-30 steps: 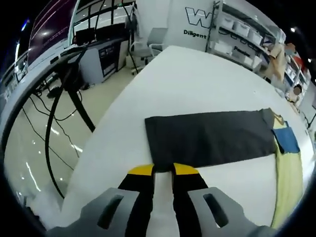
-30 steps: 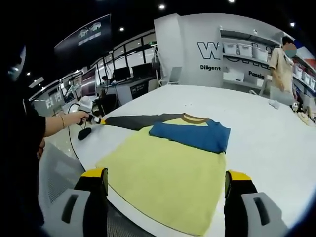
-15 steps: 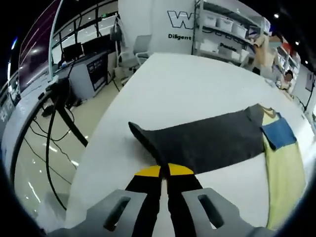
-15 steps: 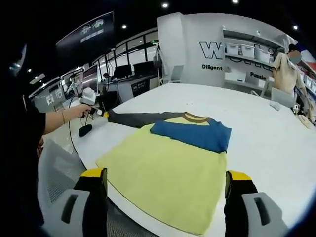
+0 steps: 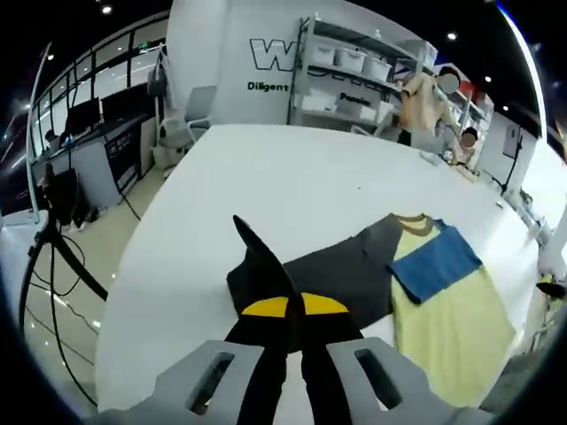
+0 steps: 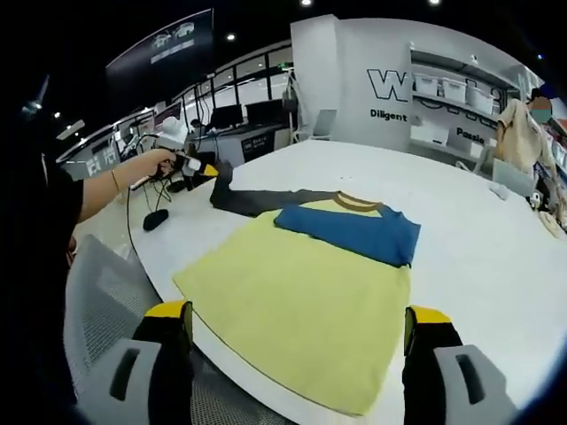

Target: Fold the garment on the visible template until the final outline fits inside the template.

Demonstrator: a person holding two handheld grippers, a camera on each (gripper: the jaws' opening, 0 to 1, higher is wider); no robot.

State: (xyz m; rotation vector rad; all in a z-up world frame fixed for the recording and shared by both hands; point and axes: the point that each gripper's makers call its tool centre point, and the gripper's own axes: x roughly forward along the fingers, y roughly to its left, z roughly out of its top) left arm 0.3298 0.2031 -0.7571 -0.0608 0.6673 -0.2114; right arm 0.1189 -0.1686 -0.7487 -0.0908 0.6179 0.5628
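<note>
The left claw is clamped on the cuff of the dark grey sleeve, holding it lifted off the white tabletop, with the rest of the sleeve trailing ahead and to its right toward the shirt. The right claw stands wide apart and holds nothing. Just ahead of it, the yellow shirt lies flat, its blue sleeve folded across the chest.

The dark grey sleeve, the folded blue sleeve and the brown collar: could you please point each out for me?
Dark grey sleeve (image 5: 341, 274), left gripper view, its flat middle.
Folded blue sleeve (image 6: 354, 232), right gripper view, centre of the fold.
Brown collar (image 6: 357, 203), right gripper view, the neckline band.
</note>
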